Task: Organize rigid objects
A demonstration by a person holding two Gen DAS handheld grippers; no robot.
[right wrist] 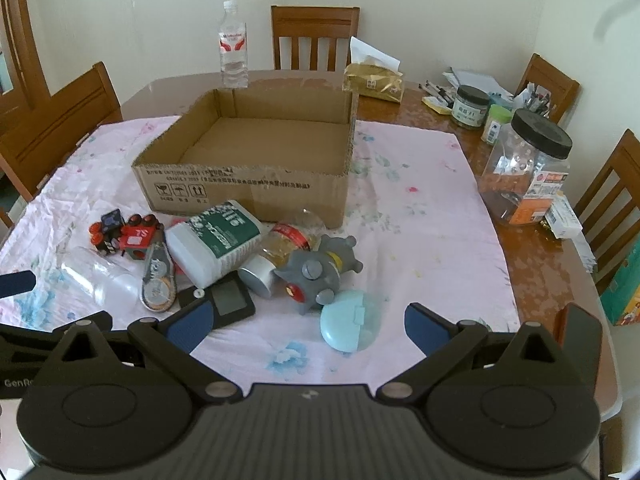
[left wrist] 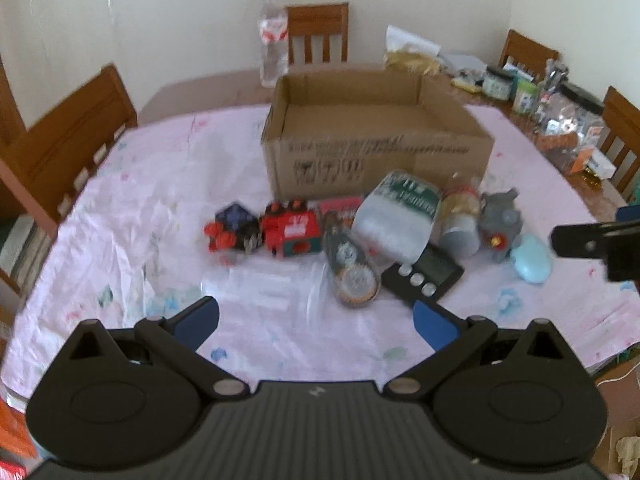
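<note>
1. Cardboard box [right wrist: 248,184]: open-top, brown corrugated, low walls w/ ragged cut rims, black print + handling icons on near wall. Empty inside. Sits mid-table on the pink floral cloth [right wrist: 420,208], far of the clutter.
2. Clutter lies in a row just near of the box, items touching/overlapping:
   - far left: red/black toy train [right wrist: 126,236], hard plastic, blocky, round red knobs.
   - clear plastic jar [right wrist: 100,276] on its side, left-near, see-through, cylindrical.
   - correction-tape dispenser [right wrist: 158,280], teardrop shape, clear shell, gears visible.
   - white tub w/ green label [right wrist: 216,238], squarish, translucent plastic, tipped over.
   - black digital timer [right wrist: 228,300], flat, grey screen, near edge of the pile.
   - small jar w/ silver lid [right wrist: 276,258] on its side, yellowish contents, red label.
   - grey robot-like toy [right wrist: 320,272], rounded body, stubby knobs, red/yellow spots.
   - pale blue oval case [right wrist: 346,326], smooth, clamshell w/ clasp, nearest + rightmost.
3. Left gripper [left wrist: 316,320]: blue-padded fingers spread wide, nothing between them, hovering near of the jar/dispenser. Left view is blurred.
4. Right gripper [right wrist: 306,326]: fingers apart, empty, hovering near of the blue case + timer.
5. Bkgd: water bottle [right wrist: 233,46] upright at far edge; wood chairs [right wrist: 316,36] around; big clear jar w/ black lid [right wrist: 528,168] on bare tabletop at right.
</note>
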